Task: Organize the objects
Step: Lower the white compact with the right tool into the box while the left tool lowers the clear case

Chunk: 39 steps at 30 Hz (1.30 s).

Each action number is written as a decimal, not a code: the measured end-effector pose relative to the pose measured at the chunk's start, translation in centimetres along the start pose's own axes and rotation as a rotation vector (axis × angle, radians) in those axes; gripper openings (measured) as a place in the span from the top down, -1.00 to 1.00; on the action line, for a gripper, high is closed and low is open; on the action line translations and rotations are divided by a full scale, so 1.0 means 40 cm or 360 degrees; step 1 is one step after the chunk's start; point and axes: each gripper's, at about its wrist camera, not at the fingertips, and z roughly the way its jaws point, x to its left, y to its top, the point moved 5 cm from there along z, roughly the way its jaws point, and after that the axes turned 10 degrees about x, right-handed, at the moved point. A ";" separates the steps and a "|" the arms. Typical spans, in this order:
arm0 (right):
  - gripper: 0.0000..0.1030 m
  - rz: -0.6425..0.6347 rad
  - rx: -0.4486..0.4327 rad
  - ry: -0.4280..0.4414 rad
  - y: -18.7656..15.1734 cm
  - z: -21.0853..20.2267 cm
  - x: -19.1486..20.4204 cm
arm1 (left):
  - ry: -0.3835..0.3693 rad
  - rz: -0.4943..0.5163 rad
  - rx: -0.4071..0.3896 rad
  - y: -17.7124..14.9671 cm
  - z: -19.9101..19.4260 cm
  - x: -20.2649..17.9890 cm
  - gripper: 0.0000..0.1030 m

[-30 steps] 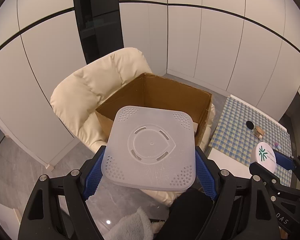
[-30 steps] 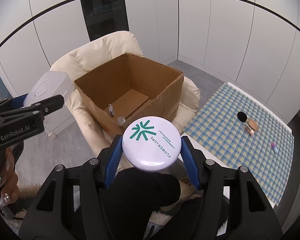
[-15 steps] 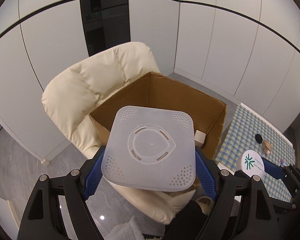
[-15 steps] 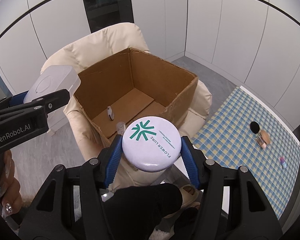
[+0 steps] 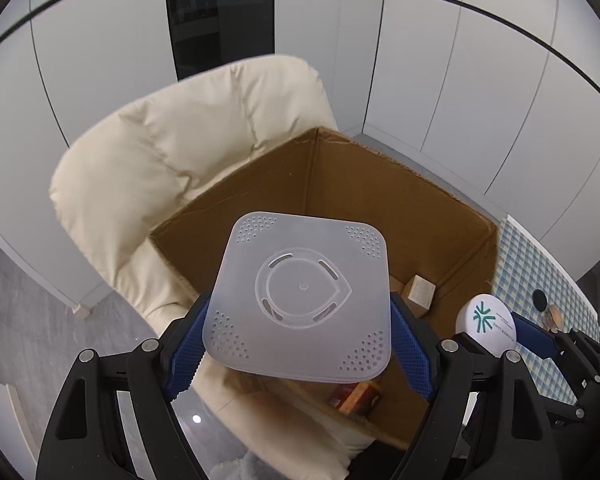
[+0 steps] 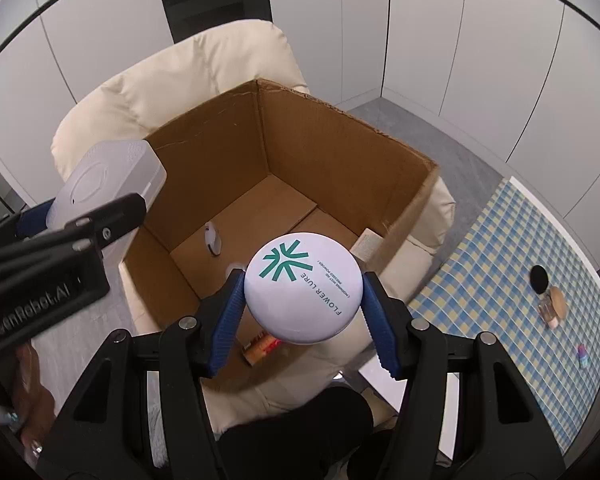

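On the left, the cream armchair (image 6: 172, 92) carries an open cardboard box (image 6: 380, 168) on its seat. The left gripper (image 5: 300, 340) holds a translucent square container (image 5: 304, 296), with a round raised pattern and small holes in the corners. Its blue jaws pinch the container on two opposite sides, and the container hangs above the near left part of the box. In the right wrist view the same container (image 6: 108, 180) is above the left wall of the box.

Inside the box, on the bottom, there is a small white object (image 6: 213, 240) near the left wall, a pale paper packet (image 6: 366, 243) against the right wall, and a reddish tube-like item (image 6: 262, 346) close to the near wall. What they are exactly I cannot tell.

More to the right, the right gripper (image 6: 302, 304) holds a round white compact (image 6: 302, 292) with a green mark and the words "FLOWER LURE". The jaws press on its two sides, and it hangs over the near right part of the box.

At the far right, the bench (image 6: 500, 248) has a blue and yellow checked cloth. On it lie a black round item (image 6: 539, 278), a tan round item (image 6: 556, 308) just beside it, and a small pink-blue object (image 6: 583, 354) apart from them.
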 end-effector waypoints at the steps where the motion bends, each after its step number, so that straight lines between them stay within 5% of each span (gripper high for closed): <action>1: -0.17 0.0000 0.0004 0.0012 0.010 0.010 0.001 | -0.0017 -0.0016 0.0024 0.007 0.018 0.002 -0.61; 12: -0.17 -0.0087 0.0045 0.0004 0.122 0.141 0.016 | 0.0022 -0.0072 0.0083 0.071 0.146 0.018 -0.61; 25: -0.17 -0.0096 0.0057 0.0054 0.144 0.200 0.009 | 0.0012 -0.0061 0.0108 0.068 0.189 0.023 -0.63; 27: -0.26 -0.0075 0.0014 0.0069 0.144 0.189 0.005 | -0.0016 -0.0067 0.0072 0.071 0.177 0.024 -0.63; 29: -0.77 -0.0051 -0.0043 0.0044 0.146 0.172 -0.003 | -0.0021 -0.0073 0.0026 0.077 0.155 0.026 -0.71; 39: -0.82 0.0003 -0.0140 0.0059 0.154 0.122 -0.018 | 0.0017 -0.0086 -0.0065 0.077 0.118 0.035 -0.92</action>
